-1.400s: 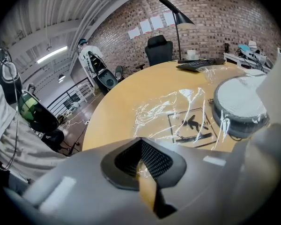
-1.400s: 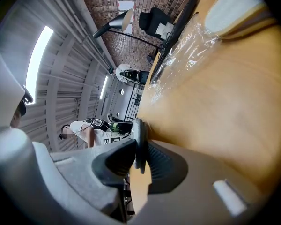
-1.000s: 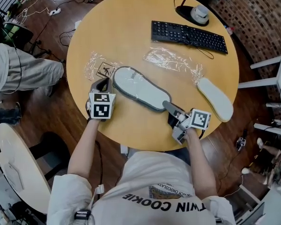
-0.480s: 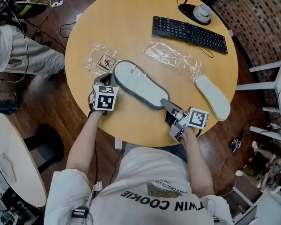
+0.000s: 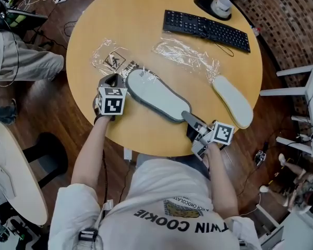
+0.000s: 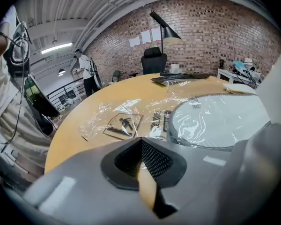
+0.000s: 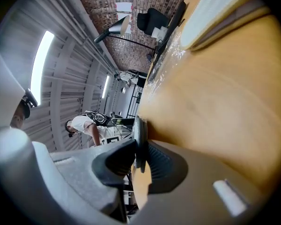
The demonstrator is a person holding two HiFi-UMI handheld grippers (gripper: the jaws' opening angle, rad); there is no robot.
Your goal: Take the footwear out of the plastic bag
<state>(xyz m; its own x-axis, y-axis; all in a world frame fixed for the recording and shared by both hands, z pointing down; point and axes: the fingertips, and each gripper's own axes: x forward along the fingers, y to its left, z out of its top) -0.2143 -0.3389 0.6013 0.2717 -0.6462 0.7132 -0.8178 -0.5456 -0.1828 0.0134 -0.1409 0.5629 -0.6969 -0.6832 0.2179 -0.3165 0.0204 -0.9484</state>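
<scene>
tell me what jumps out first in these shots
A grey-rimmed slipper wrapped in clear plastic lies across the round table, the right gripper pinching its near end, the left gripper by its other end. A bare slipper sits at the table's right edge, an empty bag near the keyboard.

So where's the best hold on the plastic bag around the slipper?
Probably the flat, empty tail of the plastic bag beyond the slipper's wide end, pinched from the person's left: only film lies there, and the right gripper clamps the narrow end.

Round wooden table (image 5: 141,20), bagged slipper (image 5: 156,95), bare slipper (image 5: 232,100), loose plastic bag (image 5: 185,53), keyboard (image 5: 206,30)
</scene>
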